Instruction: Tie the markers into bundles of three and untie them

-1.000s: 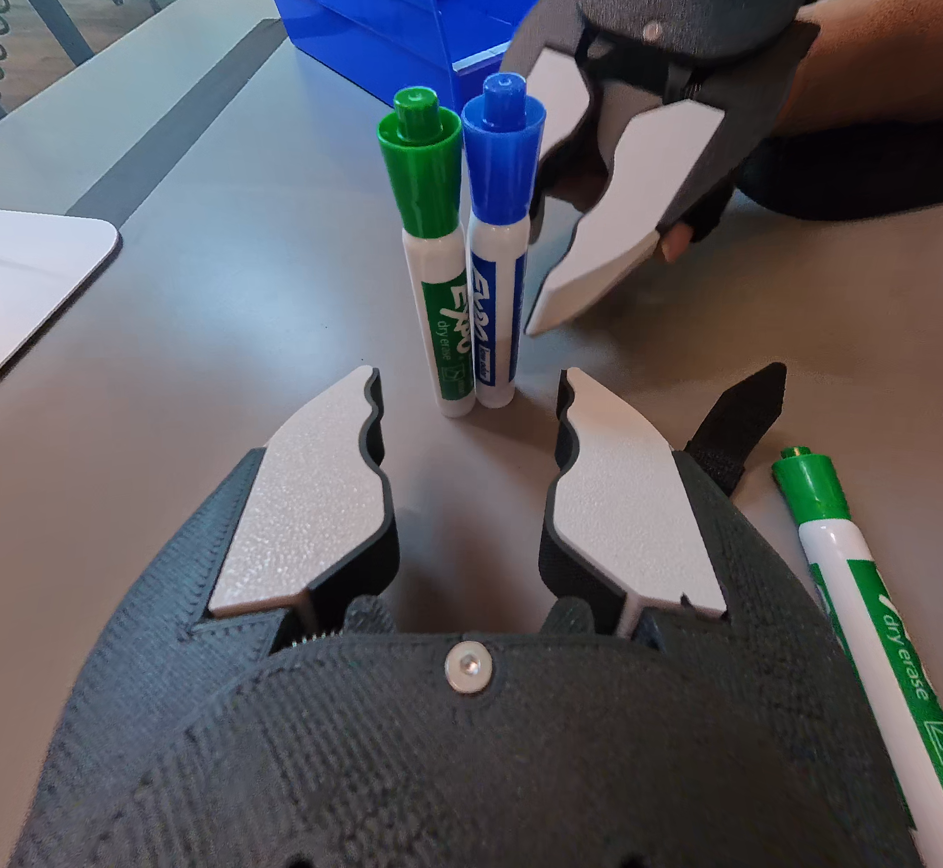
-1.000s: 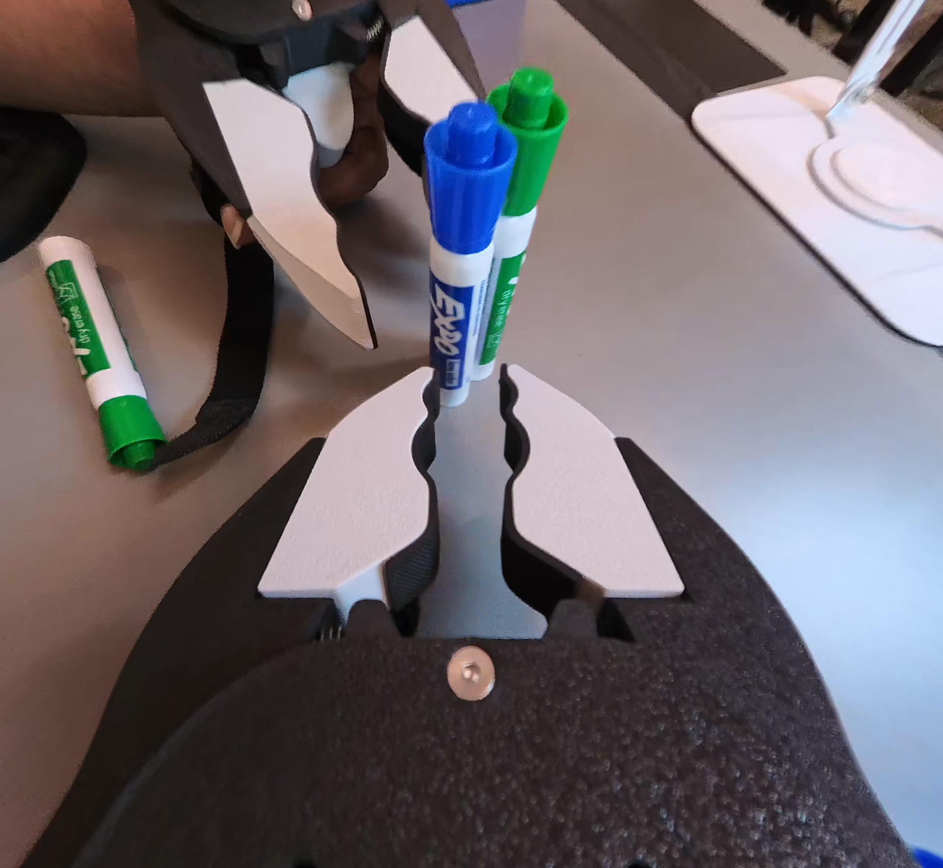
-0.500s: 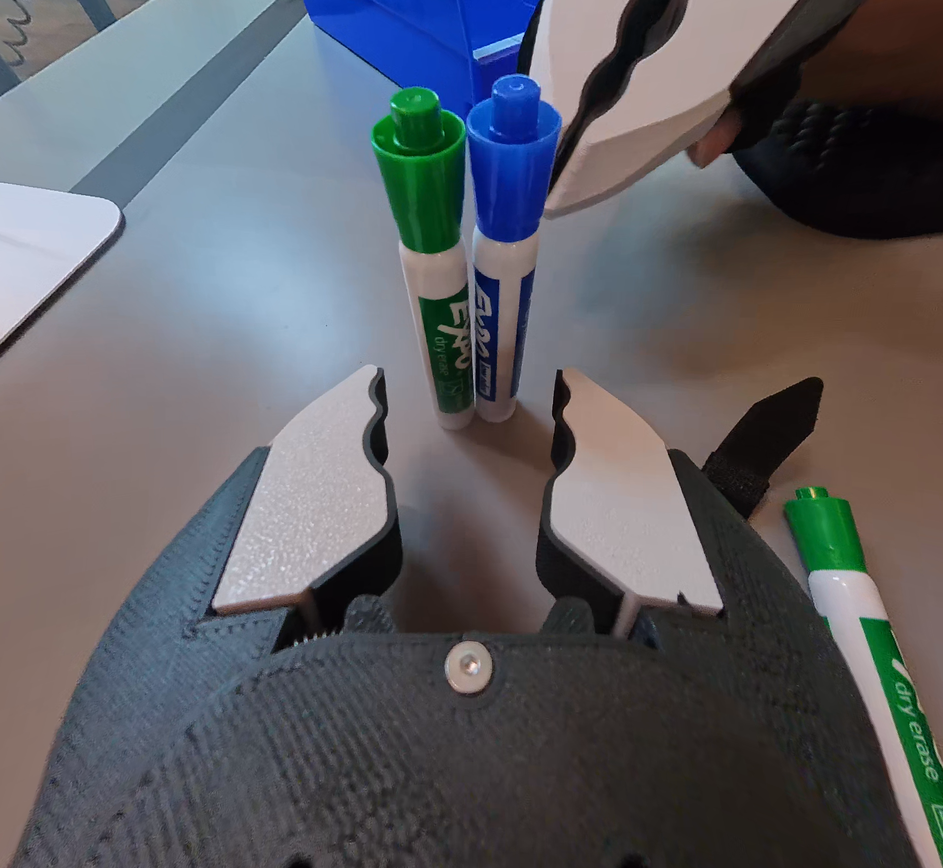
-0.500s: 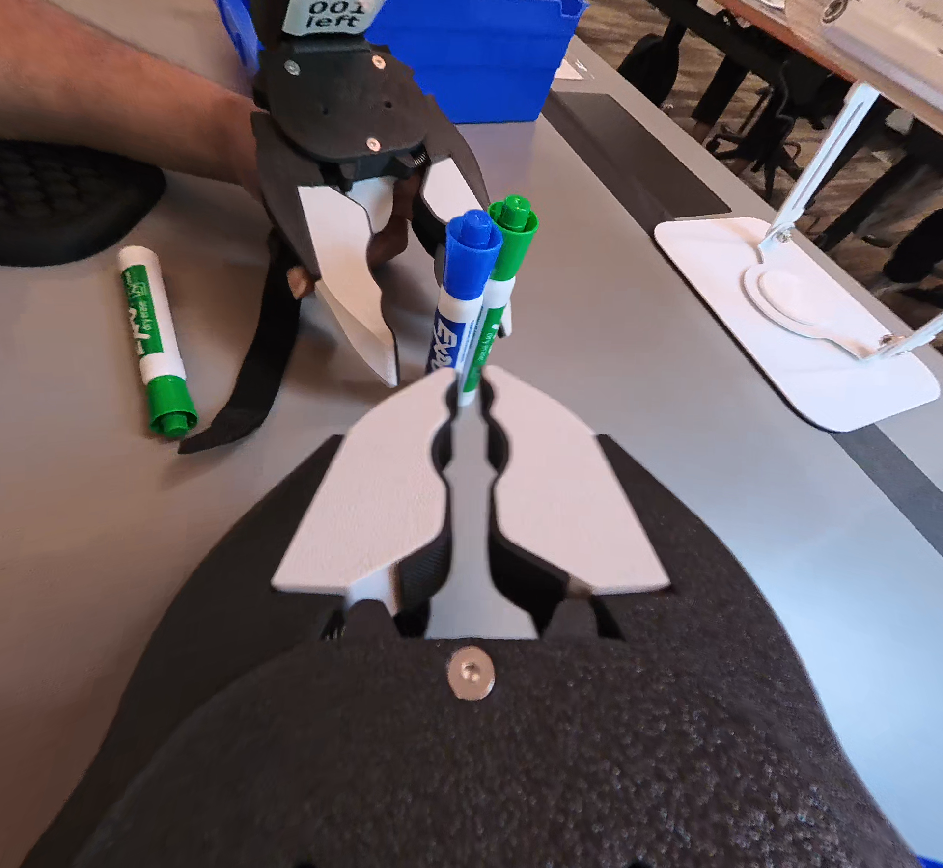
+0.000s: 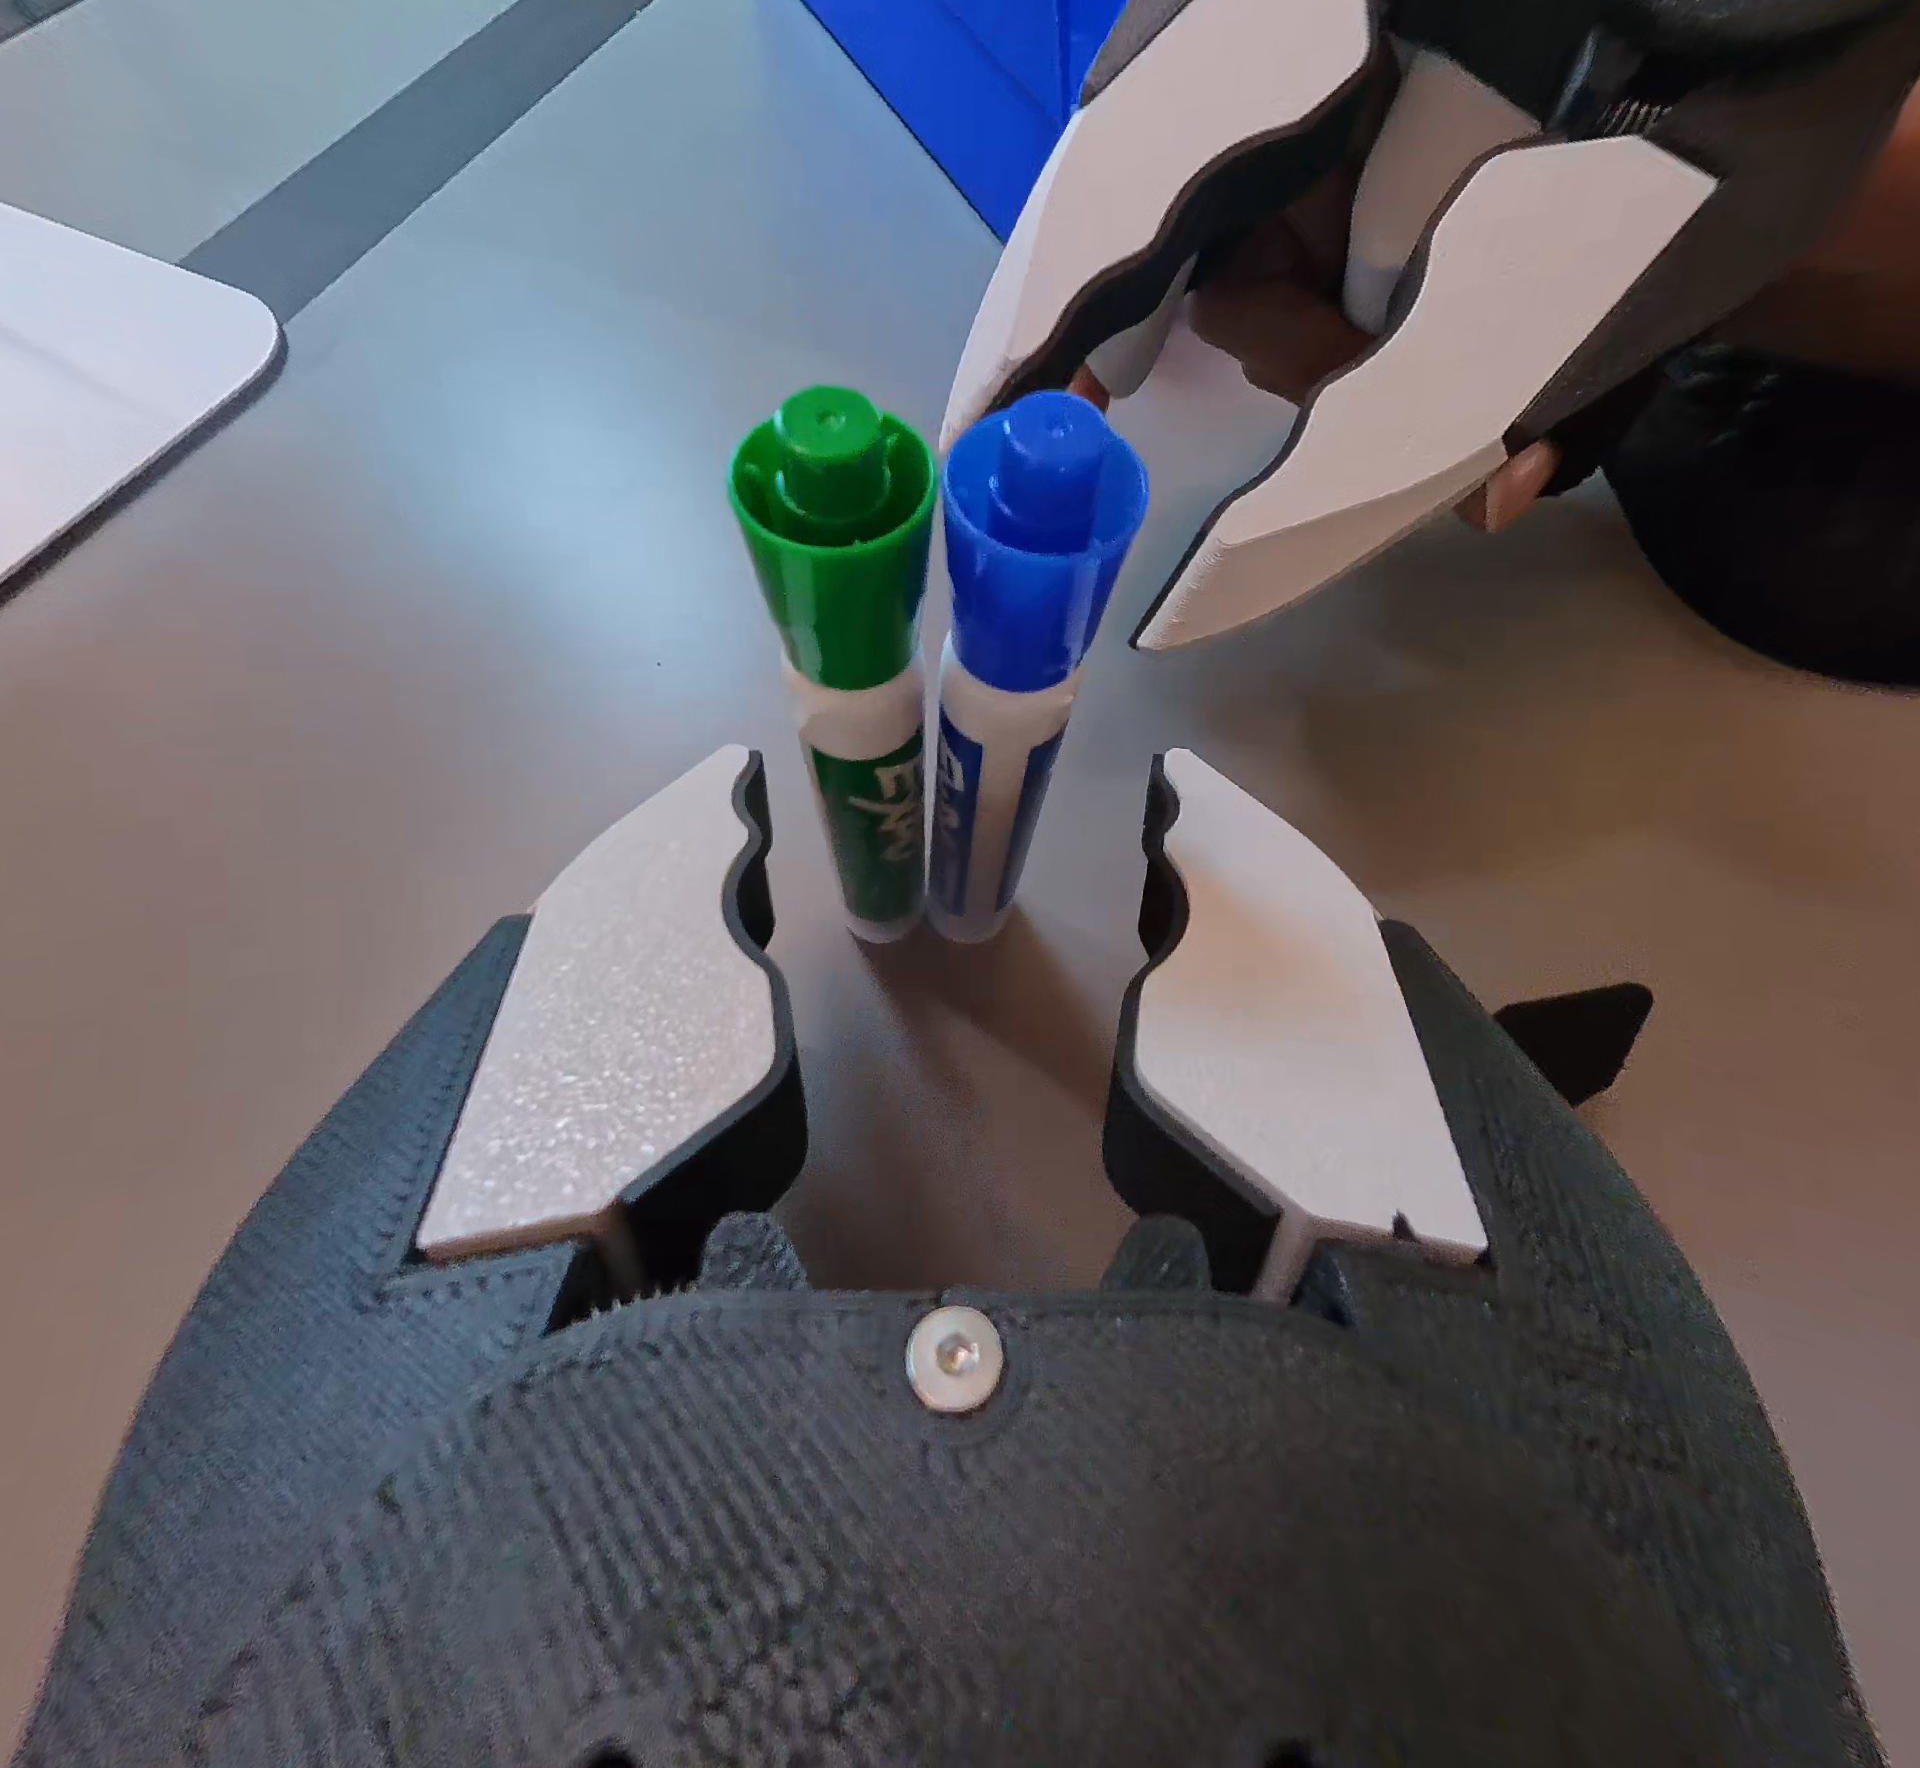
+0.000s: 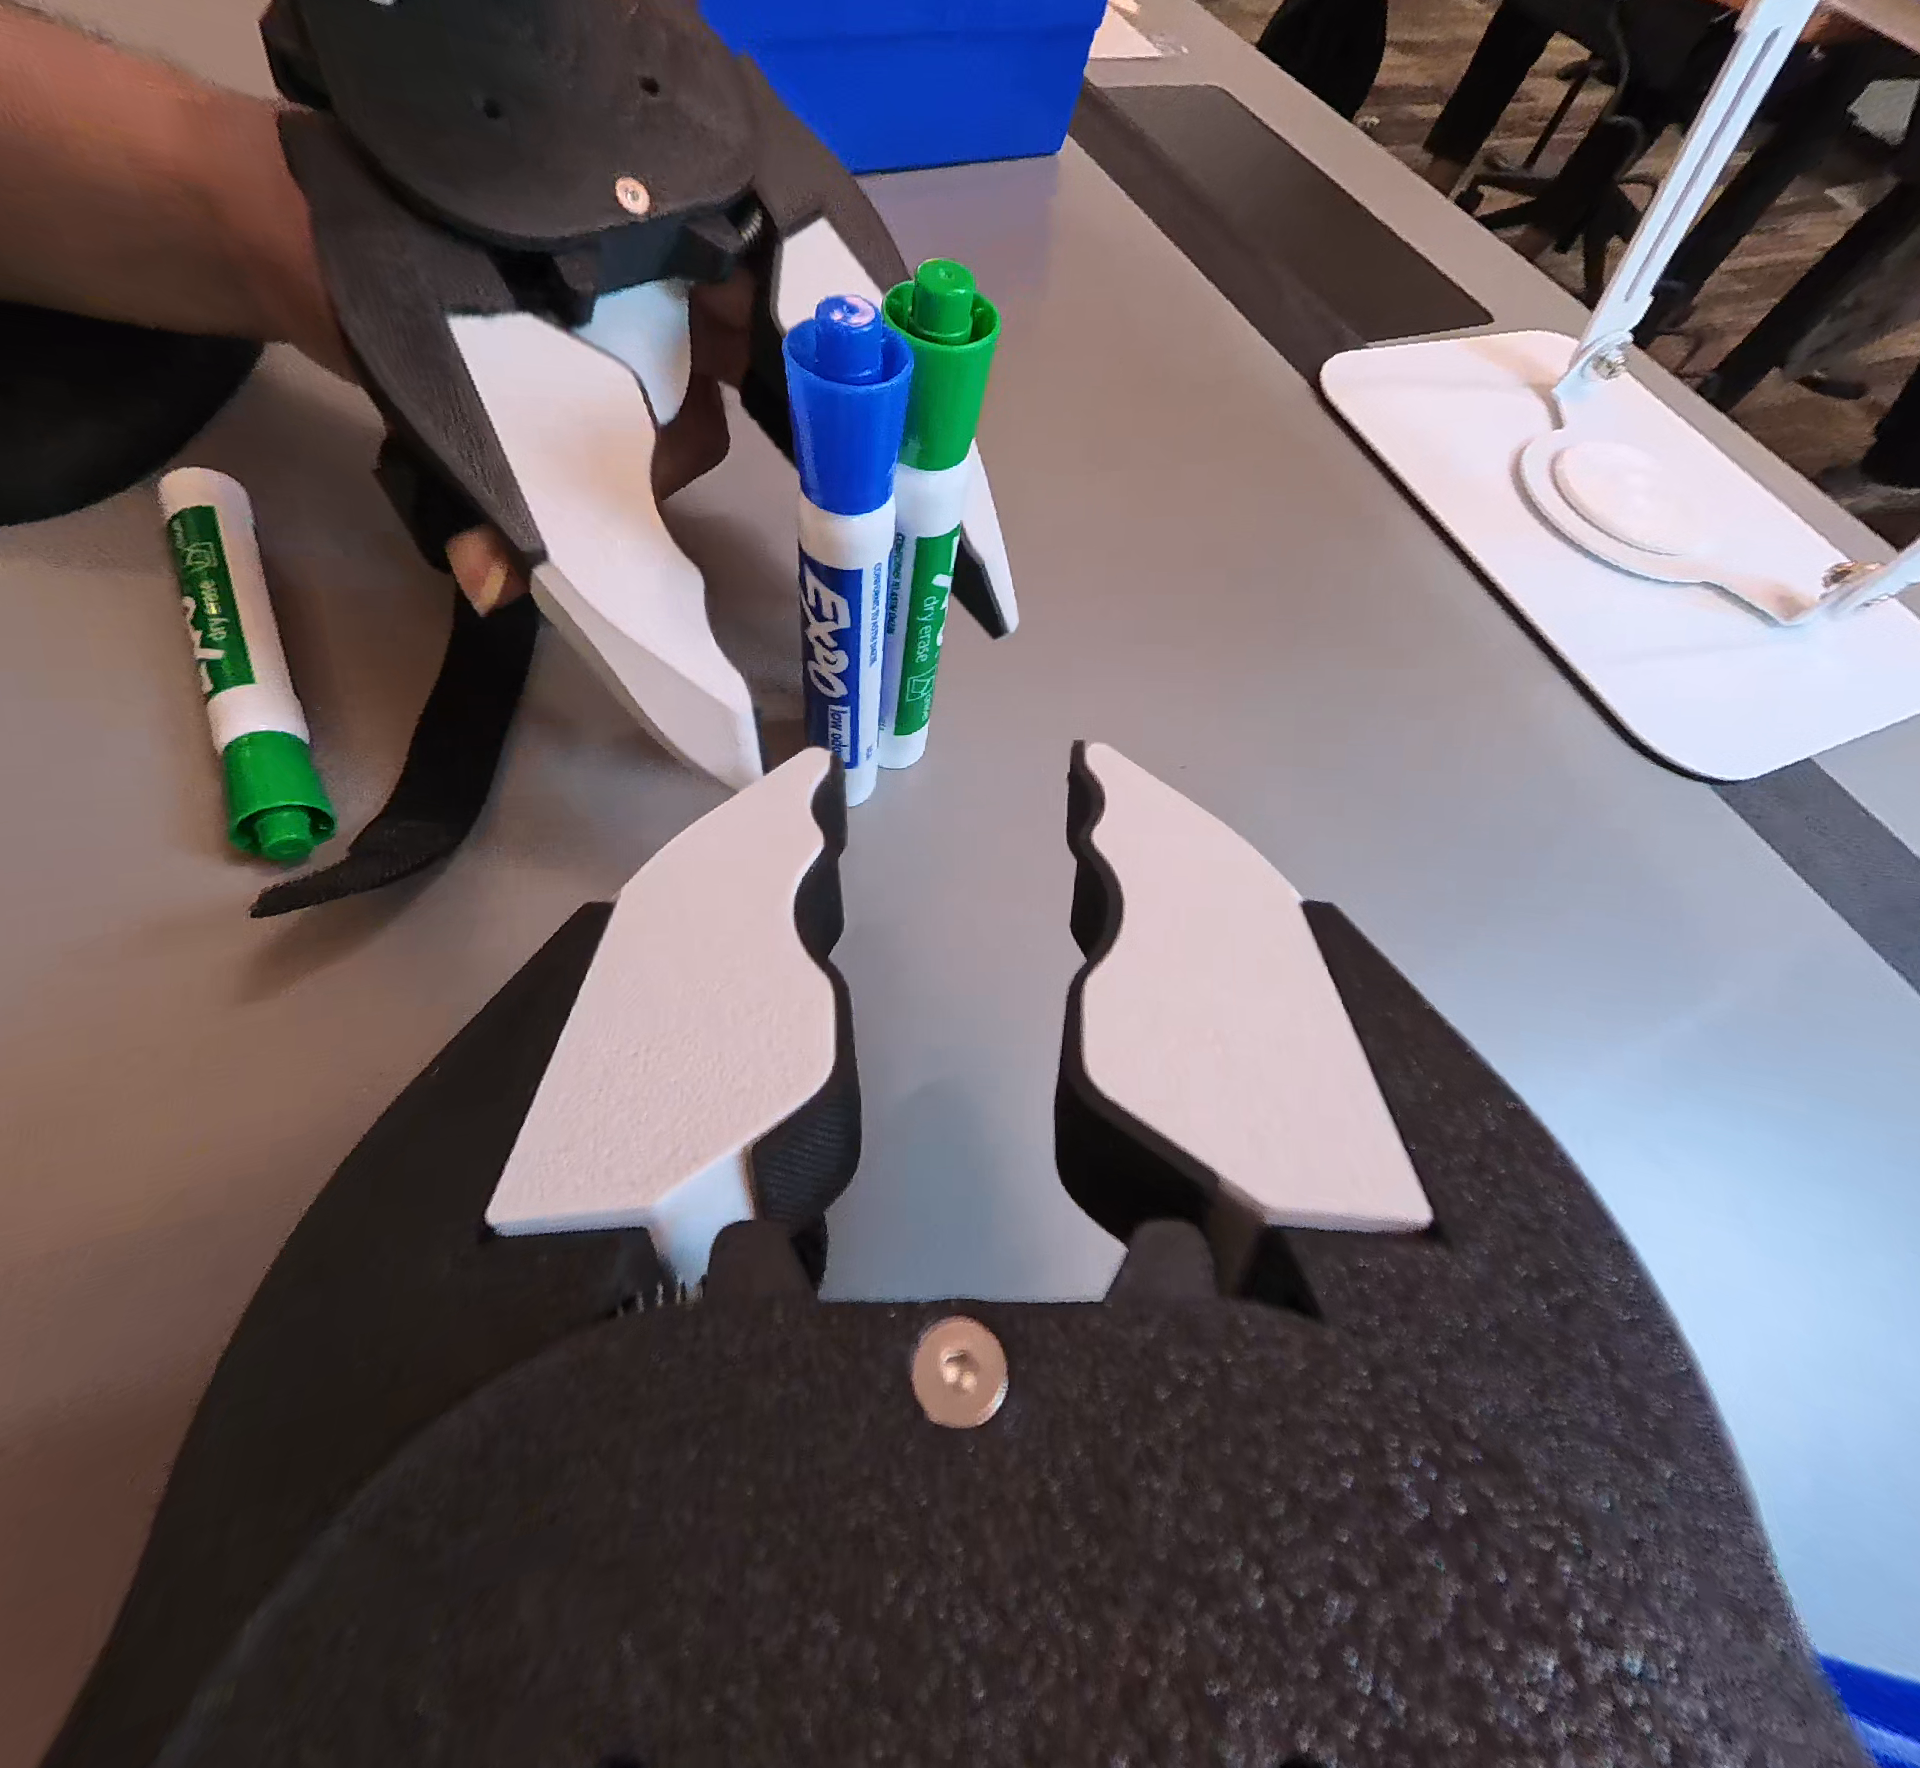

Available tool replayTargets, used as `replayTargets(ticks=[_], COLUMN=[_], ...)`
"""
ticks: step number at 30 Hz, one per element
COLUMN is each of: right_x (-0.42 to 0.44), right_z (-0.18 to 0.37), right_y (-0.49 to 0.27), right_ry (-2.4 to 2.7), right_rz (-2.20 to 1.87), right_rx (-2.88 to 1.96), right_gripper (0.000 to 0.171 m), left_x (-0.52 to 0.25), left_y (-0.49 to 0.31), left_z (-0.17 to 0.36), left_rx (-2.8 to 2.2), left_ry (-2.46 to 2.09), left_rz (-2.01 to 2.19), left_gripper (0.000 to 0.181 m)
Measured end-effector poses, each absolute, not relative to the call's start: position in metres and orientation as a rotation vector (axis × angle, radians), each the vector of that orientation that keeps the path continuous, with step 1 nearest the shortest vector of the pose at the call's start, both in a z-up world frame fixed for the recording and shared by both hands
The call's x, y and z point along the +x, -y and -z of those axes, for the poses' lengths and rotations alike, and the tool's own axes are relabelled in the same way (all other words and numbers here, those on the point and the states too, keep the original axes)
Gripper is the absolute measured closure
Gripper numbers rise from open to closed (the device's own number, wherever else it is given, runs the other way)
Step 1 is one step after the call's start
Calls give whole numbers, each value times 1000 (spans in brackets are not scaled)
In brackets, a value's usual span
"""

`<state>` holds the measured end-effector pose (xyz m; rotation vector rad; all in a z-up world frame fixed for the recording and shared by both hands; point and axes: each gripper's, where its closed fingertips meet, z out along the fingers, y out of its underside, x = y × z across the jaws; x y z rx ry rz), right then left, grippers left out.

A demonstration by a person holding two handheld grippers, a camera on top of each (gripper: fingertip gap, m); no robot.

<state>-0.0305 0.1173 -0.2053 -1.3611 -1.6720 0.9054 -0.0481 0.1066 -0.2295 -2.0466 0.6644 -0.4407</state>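
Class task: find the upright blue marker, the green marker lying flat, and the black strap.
upright blue marker (image 6: 847,430), right wrist view, on its cap.
green marker lying flat (image 6: 229,612), right wrist view, mid-barrel.
black strap (image 6: 457,742), right wrist view, middle of its length.

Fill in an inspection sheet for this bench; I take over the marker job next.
Surface: grey table, bare around the markers.
Job's things: blue marker and green marker upright side by side; second green marker lying flat; black strap beside it.
Clutter: blue bin, white stand.
Grippers: left gripper open; right gripper open.
Cables: nothing seen.
Surroundings: office chairs, desks.
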Motion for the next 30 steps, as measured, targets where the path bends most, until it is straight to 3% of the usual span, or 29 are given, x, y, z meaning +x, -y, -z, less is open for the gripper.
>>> replayTargets(ticks=[30], right_x=[-29], right_z=[182], right_y=[-131], right_ry=[1530], right_rz=[-900], right_rx=[-1333], right_gripper=[139], left_x=[-40], left_y=[-130], left_z=[230], left_rx=[-1992], left_ry=[-546], left_rz=[363], left_gripper=[128])
